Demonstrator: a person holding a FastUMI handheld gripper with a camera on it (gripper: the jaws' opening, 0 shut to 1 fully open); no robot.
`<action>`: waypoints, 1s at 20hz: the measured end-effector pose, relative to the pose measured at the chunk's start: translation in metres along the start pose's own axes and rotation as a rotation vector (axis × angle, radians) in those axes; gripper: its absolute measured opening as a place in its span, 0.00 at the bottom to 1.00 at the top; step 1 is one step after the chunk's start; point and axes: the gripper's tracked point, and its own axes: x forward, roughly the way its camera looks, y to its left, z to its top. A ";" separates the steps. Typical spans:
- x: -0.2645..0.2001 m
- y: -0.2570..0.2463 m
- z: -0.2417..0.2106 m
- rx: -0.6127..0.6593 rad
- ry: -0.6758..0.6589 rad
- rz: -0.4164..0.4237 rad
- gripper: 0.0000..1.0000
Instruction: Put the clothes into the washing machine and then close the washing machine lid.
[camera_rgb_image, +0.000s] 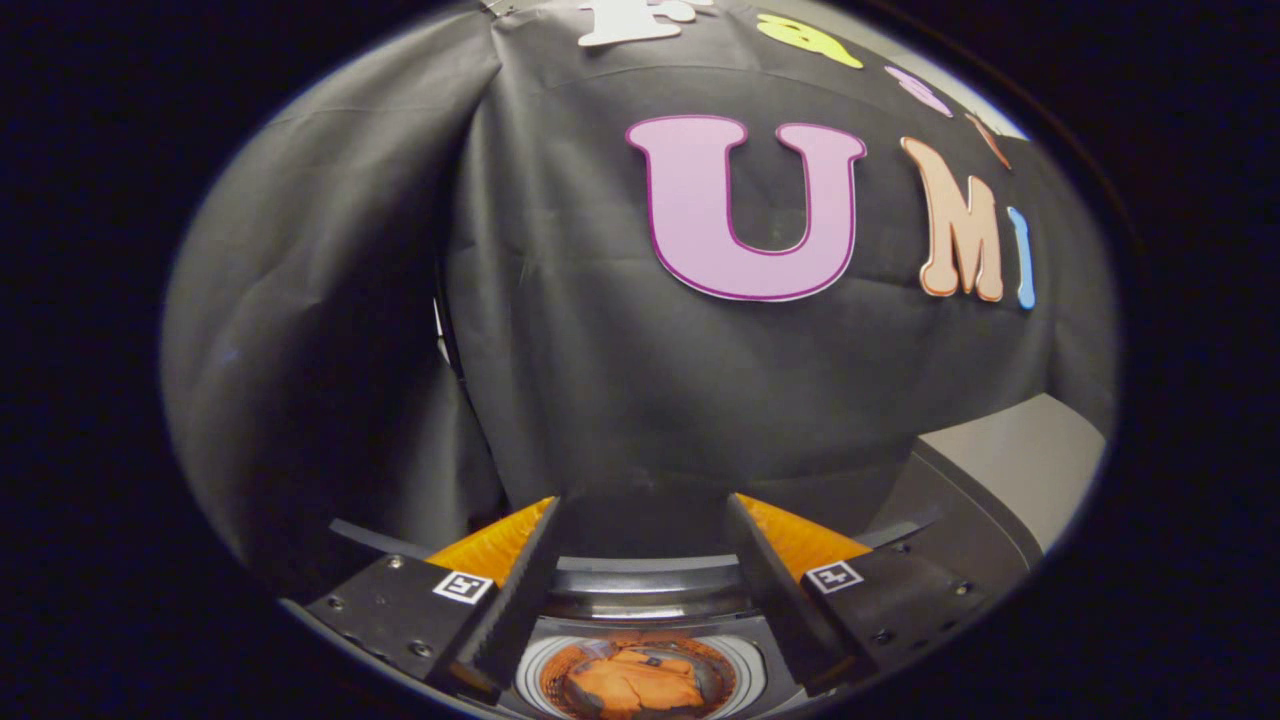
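Note:
My gripper (643, 505) is open, its two fingers spread wide with nothing between them, pointing at the black cloth wall. Below and between the fingers I look down into the washing machine's round drum opening (640, 590). An orange garment (635, 685) lies crumpled inside the drum. The grey washing machine lid (1010, 470) stands raised to the right of the right finger, apart from it.
The black cloth booth wall (640, 380) hangs close behind the machine, with a fold and a seam to the left of the fingers. The machine's grey top rim (650, 565) runs just behind the drum.

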 end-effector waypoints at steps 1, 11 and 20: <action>0.001 0.000 0.002 -0.001 -0.006 0.000 0.98; -0.001 -0.004 0.002 0.002 -0.019 -0.019 0.98; 0.001 -0.001 -0.011 0.054 0.091 0.010 0.97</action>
